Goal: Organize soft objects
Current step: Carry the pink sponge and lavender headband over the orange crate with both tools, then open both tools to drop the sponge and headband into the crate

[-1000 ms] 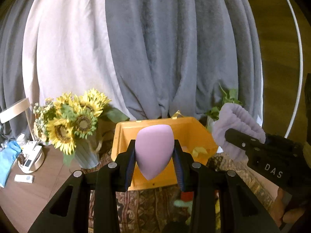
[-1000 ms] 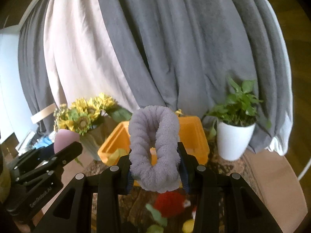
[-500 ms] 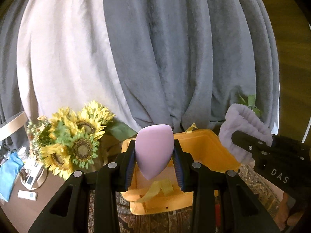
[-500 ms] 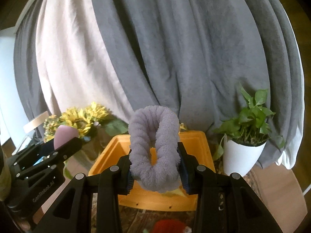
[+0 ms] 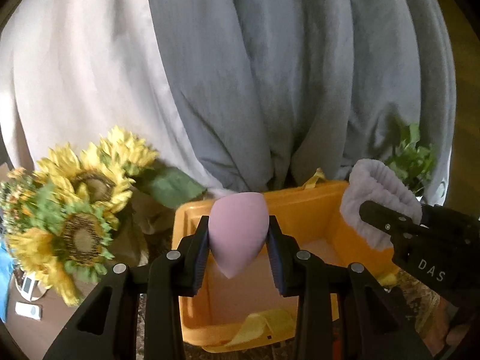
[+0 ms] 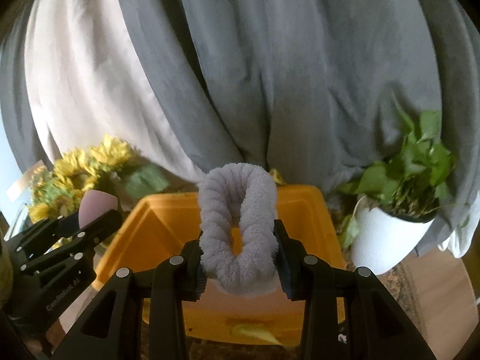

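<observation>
My left gripper (image 5: 238,246) is shut on a pink egg-shaped sponge (image 5: 237,234), its tip pointing down over the open orange bin (image 5: 303,207). A yellow cloth strip (image 5: 264,325) lies inside the bin near its front wall. My right gripper (image 6: 238,249) is shut on a fluffy lilac scrunchie (image 6: 237,225), held upright over the same orange bin (image 6: 300,219). In the left wrist view the right gripper and its lilac scrunchie (image 5: 375,198) hang over the bin's right rim. The right wrist view shows the left gripper with the pink sponge (image 6: 96,207) at the bin's left side.
A bunch of sunflowers (image 5: 69,207) stands left of the bin. A white pot with a green plant (image 6: 390,240) stands to its right. Grey and white curtains (image 5: 240,75) hang close behind. A patterned rug (image 6: 405,291) lies under the bin.
Both grippers have moved forward and down toward the orange bin, which now looms larger and sits under the held sponge and scrunchie. Both grips are unchanged.
</observation>
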Action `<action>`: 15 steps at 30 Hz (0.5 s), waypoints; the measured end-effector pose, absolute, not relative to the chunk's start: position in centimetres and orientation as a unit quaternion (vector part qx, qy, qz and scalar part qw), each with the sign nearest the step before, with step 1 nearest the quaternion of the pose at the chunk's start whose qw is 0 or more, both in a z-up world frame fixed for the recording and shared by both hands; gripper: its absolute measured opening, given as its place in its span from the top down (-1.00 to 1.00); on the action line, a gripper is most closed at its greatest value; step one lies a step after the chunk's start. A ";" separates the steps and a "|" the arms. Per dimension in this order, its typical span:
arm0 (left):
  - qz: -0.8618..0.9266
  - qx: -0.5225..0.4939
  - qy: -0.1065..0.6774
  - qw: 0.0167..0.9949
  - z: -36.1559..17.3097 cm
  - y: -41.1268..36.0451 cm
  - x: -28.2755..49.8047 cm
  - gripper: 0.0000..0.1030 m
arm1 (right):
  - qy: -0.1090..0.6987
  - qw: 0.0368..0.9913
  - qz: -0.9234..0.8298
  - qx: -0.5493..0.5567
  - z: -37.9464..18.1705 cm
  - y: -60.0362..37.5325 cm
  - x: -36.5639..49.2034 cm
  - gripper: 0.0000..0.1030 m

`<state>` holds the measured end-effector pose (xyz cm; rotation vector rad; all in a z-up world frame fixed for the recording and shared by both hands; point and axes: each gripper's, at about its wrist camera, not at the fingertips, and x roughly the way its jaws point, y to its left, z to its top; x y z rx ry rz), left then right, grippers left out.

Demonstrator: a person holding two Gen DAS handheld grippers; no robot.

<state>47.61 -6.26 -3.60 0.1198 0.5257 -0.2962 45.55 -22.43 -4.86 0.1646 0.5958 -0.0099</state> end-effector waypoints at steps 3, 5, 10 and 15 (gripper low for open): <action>-0.145 0.060 0.278 0.948 -5.0 -6.6 49.1 0.30 | 0.312 0.947 -0.009 0.081 -6.2 -22.6 47.0 0.24; -0.144 0.063 0.290 0.944 -5.8 -6.8 49.9 0.30 | 0.323 0.943 -0.011 0.081 -6.9 -22.7 47.7 0.24; -0.142 0.065 0.313 0.937 -7.4 -7.3 51.5 0.29 | 0.346 0.935 -0.010 0.080 -8.3 -23.0 49.0 0.24; -0.143 0.072 0.328 0.931 -8.4 -7.8 52.3 0.28 | 0.371 0.924 -0.009 0.091 -9.5 -23.4 49.8 0.23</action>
